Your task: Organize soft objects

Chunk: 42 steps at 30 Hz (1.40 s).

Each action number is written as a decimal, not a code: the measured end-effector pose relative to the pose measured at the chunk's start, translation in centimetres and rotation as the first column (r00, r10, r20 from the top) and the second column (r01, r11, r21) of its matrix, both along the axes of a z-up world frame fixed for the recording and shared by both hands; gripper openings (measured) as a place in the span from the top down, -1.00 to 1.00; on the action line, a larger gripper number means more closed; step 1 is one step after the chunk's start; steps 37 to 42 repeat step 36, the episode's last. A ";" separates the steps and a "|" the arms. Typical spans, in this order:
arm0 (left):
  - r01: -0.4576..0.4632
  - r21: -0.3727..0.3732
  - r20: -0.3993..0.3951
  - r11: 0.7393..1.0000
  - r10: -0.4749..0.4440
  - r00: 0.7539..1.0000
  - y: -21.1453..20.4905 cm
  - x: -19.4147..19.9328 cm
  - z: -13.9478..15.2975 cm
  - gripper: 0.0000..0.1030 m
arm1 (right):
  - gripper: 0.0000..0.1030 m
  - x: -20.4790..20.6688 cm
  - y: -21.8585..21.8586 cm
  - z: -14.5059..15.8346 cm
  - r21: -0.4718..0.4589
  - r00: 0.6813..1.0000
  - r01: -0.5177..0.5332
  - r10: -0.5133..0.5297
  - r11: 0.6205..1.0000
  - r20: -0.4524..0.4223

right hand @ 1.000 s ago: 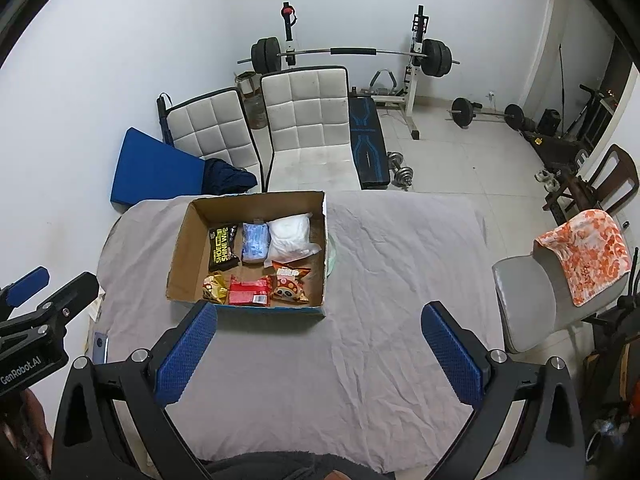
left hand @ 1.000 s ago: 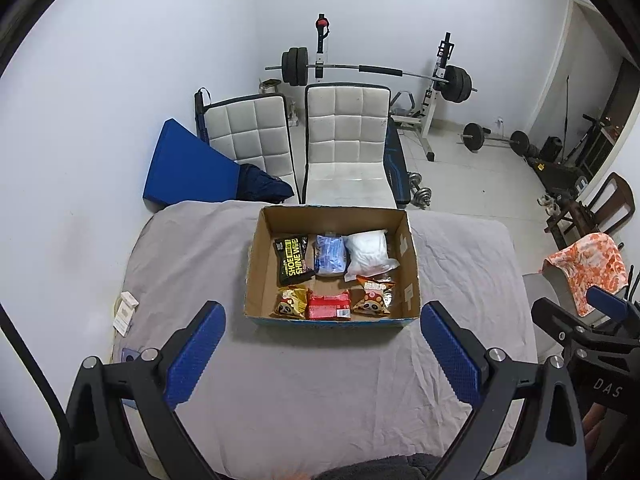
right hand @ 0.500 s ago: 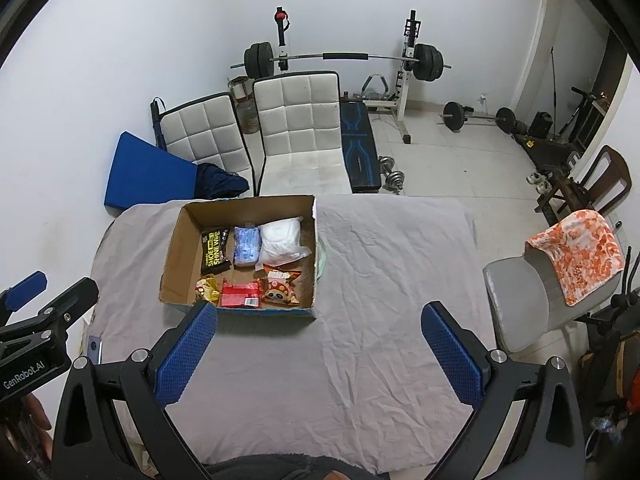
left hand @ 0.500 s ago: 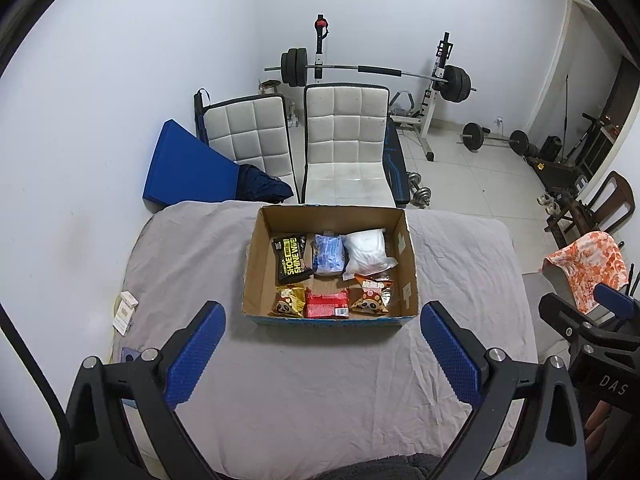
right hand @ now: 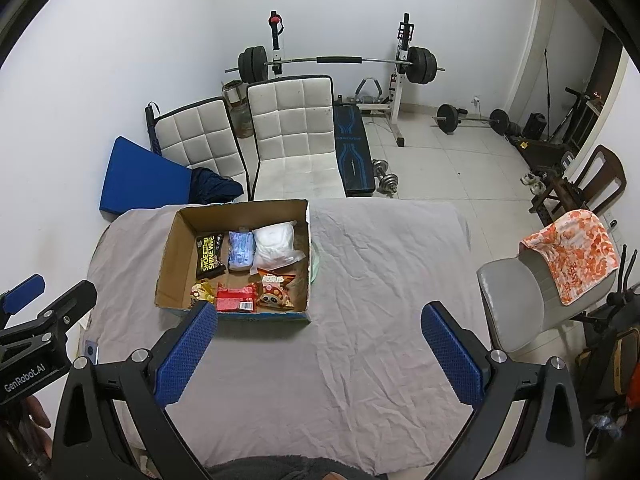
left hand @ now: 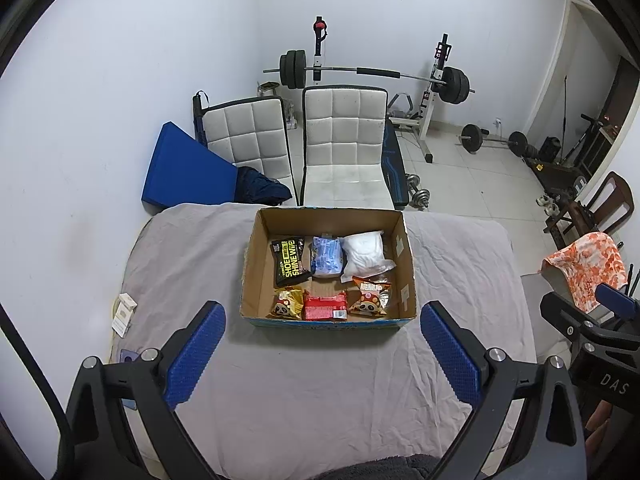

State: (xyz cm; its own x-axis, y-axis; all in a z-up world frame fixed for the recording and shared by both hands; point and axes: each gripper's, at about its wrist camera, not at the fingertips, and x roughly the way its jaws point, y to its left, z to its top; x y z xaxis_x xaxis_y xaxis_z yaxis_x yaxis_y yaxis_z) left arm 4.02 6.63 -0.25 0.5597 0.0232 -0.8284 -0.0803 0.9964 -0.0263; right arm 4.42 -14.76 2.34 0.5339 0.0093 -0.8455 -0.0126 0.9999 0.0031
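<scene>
Six soft packets lie in an open cardboard box ahead of the left gripper: black shoe-wipes pack, blue pack, white bag, two panda snack bags, and red packet. Both the left and the right gripper gape wide, empty.

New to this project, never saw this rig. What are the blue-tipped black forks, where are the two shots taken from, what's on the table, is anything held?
Each fork is a handheld two-finger tool with a camera looking along its fingers; a person carries one in each hand. One picture comes from the left tool, the other from the right tool. Both are open and hold nothing. Below is a table under a grey cloth, with a cardboard box holding six soft packs, such as a shoe-wipes pack, a white bag and a red pack.
</scene>
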 end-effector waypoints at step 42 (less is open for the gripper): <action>-0.007 -0.020 0.000 1.000 0.007 1.000 0.0 -0.2 -0.2 -0.95 | -1.00 0.0 -0.3 -0.2 -0.004 1.000 0.031 -0.031 1.000 -0.003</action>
